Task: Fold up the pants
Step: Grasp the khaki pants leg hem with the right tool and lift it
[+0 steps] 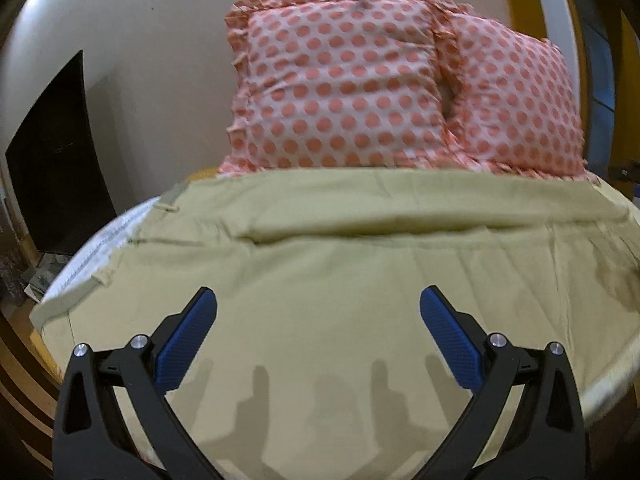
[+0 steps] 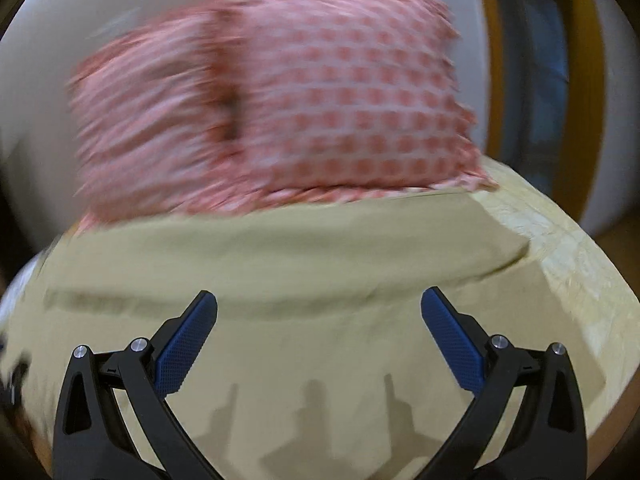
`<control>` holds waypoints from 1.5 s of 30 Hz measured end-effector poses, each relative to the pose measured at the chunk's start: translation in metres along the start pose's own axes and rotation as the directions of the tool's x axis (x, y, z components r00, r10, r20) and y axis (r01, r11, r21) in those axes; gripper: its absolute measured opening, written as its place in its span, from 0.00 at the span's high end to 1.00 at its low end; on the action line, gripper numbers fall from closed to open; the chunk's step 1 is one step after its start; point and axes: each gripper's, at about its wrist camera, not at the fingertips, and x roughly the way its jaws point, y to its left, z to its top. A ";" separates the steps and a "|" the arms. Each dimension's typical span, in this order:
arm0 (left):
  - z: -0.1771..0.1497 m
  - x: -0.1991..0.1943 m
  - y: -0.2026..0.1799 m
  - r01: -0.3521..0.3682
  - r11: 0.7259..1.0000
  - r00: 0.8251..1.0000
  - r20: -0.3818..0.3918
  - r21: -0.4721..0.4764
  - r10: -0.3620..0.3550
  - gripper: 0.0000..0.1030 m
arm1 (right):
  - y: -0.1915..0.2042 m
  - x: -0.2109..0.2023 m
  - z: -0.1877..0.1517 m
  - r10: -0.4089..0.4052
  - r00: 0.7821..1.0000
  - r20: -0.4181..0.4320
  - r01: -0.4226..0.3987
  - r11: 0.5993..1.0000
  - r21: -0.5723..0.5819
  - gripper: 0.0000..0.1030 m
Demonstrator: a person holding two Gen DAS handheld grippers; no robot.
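Note:
The khaki pants (image 1: 328, 264) lie spread flat across the bed, with the waistband and its white lining (image 1: 100, 248) at the left in the left wrist view. A fold line runs across them. My left gripper (image 1: 318, 300) is open and empty above the cloth. In the right wrist view, which is blurred, the pants (image 2: 280, 248) also fill the foreground, their right edge near the bed's side. My right gripper (image 2: 319, 300) is open and empty above them.
Two pink polka-dot pillows (image 1: 340, 88) stand against the wall behind the pants, also in the right wrist view (image 2: 340, 104). A pale yellow bedsheet (image 2: 560, 248) shows at the right. A dark screen (image 1: 56, 160) stands left of the bed.

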 end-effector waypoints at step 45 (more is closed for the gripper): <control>0.065 0.022 0.056 0.049 0.980 0.997 0.066 -0.191 -0.037 0.02 | -0.158 0.016 -0.074 0.166 0.984 0.058 -0.160 0.709 0.687 0.49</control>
